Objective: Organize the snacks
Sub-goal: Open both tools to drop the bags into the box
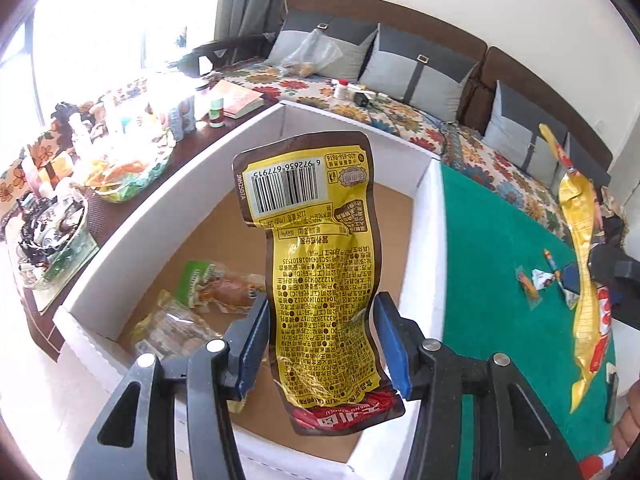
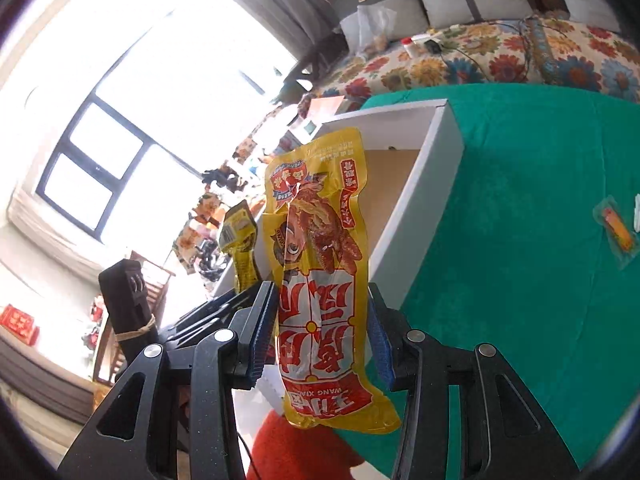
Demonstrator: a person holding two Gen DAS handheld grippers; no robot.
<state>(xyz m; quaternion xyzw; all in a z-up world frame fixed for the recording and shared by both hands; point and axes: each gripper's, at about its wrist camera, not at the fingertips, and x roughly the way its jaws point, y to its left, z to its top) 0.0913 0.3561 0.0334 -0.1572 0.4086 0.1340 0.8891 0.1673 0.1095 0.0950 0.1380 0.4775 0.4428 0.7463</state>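
A yellow-and-brown snack packet, barcode side facing me, stands upright between the pads of my left gripper above a white-walled cardboard box. It lies flat and unsqueezed, and the pads sit at its edges, so the jaws look open. Two snack bags lie on the box floor. My right gripper is shut on a yellow packet with red lettering, creased lengthwise by the pads, near the box's near corner. That packet also hangs at the right of the left wrist view.
A green cloth covers the table right of the box, with a few small wrapped candies on it. Behind stands a floral sofa with grey cushions. A cluttered dark side table is on the left. A hand shows at the right edge.
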